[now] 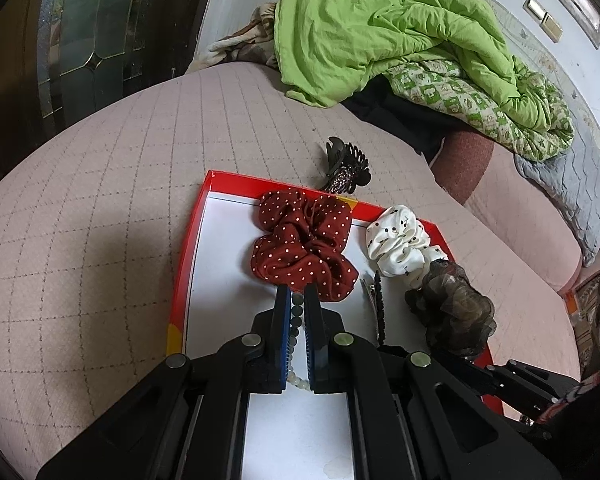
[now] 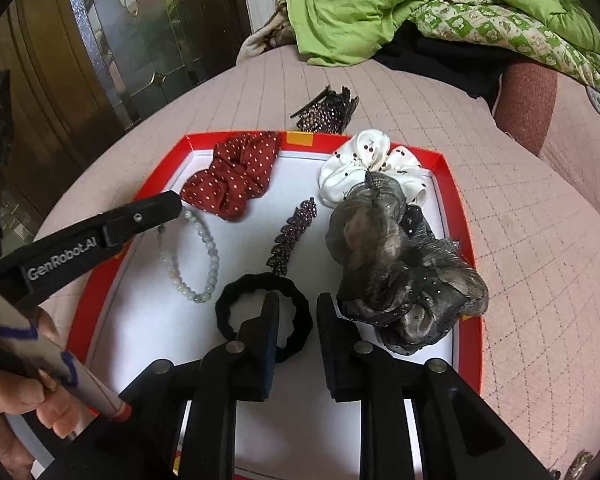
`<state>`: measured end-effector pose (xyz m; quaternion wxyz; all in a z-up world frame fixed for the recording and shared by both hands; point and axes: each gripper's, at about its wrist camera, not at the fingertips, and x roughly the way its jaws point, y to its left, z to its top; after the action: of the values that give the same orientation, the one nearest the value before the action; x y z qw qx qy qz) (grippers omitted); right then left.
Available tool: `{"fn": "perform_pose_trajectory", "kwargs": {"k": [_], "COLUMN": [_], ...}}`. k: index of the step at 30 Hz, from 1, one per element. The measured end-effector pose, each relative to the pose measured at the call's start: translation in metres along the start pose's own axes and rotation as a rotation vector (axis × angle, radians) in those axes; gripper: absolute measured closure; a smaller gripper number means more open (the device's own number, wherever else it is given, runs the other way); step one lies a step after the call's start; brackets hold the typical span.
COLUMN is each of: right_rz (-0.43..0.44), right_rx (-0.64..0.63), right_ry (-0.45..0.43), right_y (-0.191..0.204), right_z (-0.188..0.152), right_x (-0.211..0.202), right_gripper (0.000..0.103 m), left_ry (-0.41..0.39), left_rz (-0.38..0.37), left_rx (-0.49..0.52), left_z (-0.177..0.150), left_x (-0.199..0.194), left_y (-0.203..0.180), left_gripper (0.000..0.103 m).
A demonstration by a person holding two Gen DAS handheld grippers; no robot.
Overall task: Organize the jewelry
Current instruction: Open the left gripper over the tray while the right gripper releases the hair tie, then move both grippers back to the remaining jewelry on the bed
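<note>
A red-rimmed box [image 1: 188, 248] [image 2: 456, 184] with a white floor lies on the pink bed. In it lie a red dotted scrunchie [image 1: 304, 244] [image 2: 236, 176], a white dotted scrunchie [image 1: 400, 244] [image 2: 364, 164], a grey organza scrunchie [image 1: 452, 308] [image 2: 396, 264], a dark jewelled barrette [image 1: 379, 308] [image 2: 292, 236], a black hair tie [image 2: 296, 312] and a pale green bead bracelet [image 1: 296, 320] [image 2: 196, 256]. My left gripper [image 1: 298, 296] [image 2: 172, 204] is shut on the bracelet. My right gripper [image 2: 298, 308] is open, its left finger over the black hair tie.
A black jewelled claw clip [image 1: 346, 168] [image 2: 326, 110] lies on the bed beyond the box's far rim. A green quilt [image 1: 400, 40] is heaped at the back right. A glass-panelled door [image 1: 92, 32] stands at the left.
</note>
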<state>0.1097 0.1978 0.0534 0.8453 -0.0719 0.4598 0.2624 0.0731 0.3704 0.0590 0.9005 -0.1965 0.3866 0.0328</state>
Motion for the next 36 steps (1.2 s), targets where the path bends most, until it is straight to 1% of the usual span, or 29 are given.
{"fn": "perform_pose_trajectory", "kwargs": {"k": [1, 2, 3, 8, 12, 16, 19, 21, 24, 27, 30, 33, 36], "right_rz": [0.008, 0.01, 0.012, 0.043, 0.086, 0.113, 0.113, 0.113, 0.075, 0.056, 0.018, -0.044, -0.058], "right_rx": [0.002, 0.003, 0.004, 0.016, 0.044, 0.087, 0.134, 0.156, 0.191, 0.262, 0.337, 0.408, 0.494], "right_ry": [-0.004, -0.01, -0.016, -0.05, -0.096, -0.142, -0.164, -0.173, -0.187, -0.207, -0.236, -0.256, -0.276], "right_y": [0.0, 0.0, 0.0, -0.002, -0.009, -0.027, -0.045, -0.058, -0.085, -0.12, -0.156, -0.196, -0.228], "right_z": [0.0, 0.0, 0.0, -0.003, -0.011, -0.031, -0.051, -0.066, -0.091, -0.114, -0.137, -0.161, -0.179], "right_x": [-0.003, -0.005, -0.008, -0.027, -0.05, -0.076, -0.093, -0.104, -0.121, -0.139, -0.156, -0.169, -0.181], "right_gripper": [0.082, 0.082, 0.082, 0.082, 0.082, 0.082, 0.081, 0.081, 0.081, 0.081, 0.081, 0.081, 0.081], "left_ry": [-0.004, -0.009, -0.016, -0.03, -0.084, -0.141, -0.172, -0.186, -0.199, -0.199, -0.186, -0.159, -0.12], "left_rz": [0.005, 0.007, 0.009, 0.016, 0.01, -0.002, -0.021, -0.034, -0.058, -0.083, -0.104, -0.133, -0.165], "left_rx": [0.0, -0.002, -0.002, -0.001, -0.001, 0.028, 0.069, 0.096, 0.133, 0.159, 0.196, 0.239, 0.292], "left_z": [0.0, 0.001, 0.001, 0.0, 0.0, -0.004, -0.01, -0.015, -0.024, -0.033, -0.049, -0.067, -0.089], "left_x": [-0.001, -0.002, -0.003, -0.005, -0.019, -0.032, -0.041, -0.045, -0.052, -0.056, -0.058, -0.059, -0.058], "left_y": [0.0, -0.001, -0.002, -0.004, -0.01, -0.027, -0.045, -0.059, -0.08, -0.097, -0.121, -0.142, -0.168], "left_gripper": [0.093, 0.086, 0.082, 0.082, 0.082, 0.082, 0.082, 0.081, 0.08, 0.08, 0.079, 0.079, 0.079]}}
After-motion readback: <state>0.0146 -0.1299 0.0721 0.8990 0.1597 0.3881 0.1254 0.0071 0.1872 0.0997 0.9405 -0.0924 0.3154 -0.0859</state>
